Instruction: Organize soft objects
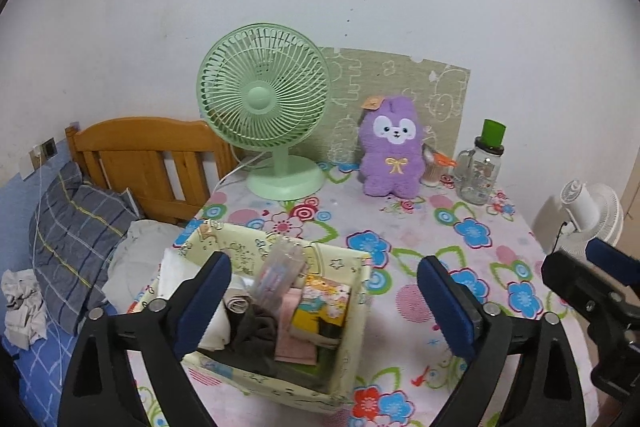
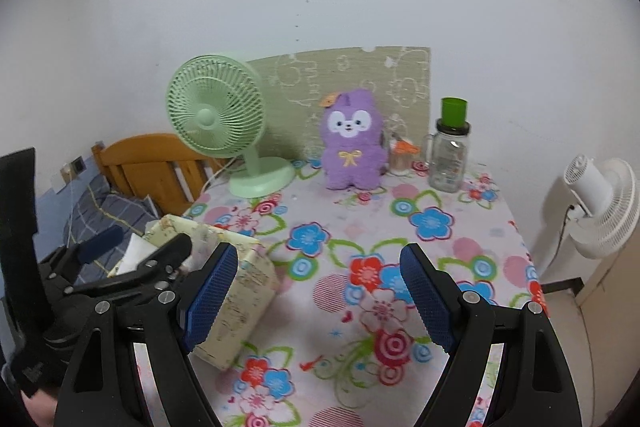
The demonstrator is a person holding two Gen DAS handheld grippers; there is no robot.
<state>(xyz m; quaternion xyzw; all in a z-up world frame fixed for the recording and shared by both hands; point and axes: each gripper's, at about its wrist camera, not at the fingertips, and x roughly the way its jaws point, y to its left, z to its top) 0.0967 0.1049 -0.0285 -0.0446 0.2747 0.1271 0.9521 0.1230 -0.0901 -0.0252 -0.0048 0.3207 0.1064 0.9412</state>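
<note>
A pale patterned fabric box [image 1: 348, 359] stands on the flowered table near its left edge. It holds folded grey [image 1: 256, 327], pink [image 1: 294, 343] and white cloths, a clear pouch [image 1: 280, 267] and a yellow packet [image 1: 324, 301]. My left gripper [image 1: 326, 303] hangs open above the box with nothing between its blue pads. My right gripper [image 2: 320, 291] is open over bare tablecloth, just right of the box [image 2: 236, 307]. A purple plush toy [image 1: 394, 147] [image 2: 352, 143] stands upright at the back of the table.
A green desk fan [image 1: 264, 107] and its cord are at the back left. A glass jar with a green lid [image 1: 482, 167] and a small cup [image 1: 434, 171] stand at the back right. A bed with pillow [image 1: 76, 239] lies left; a white fan [image 2: 600, 203] stands right.
</note>
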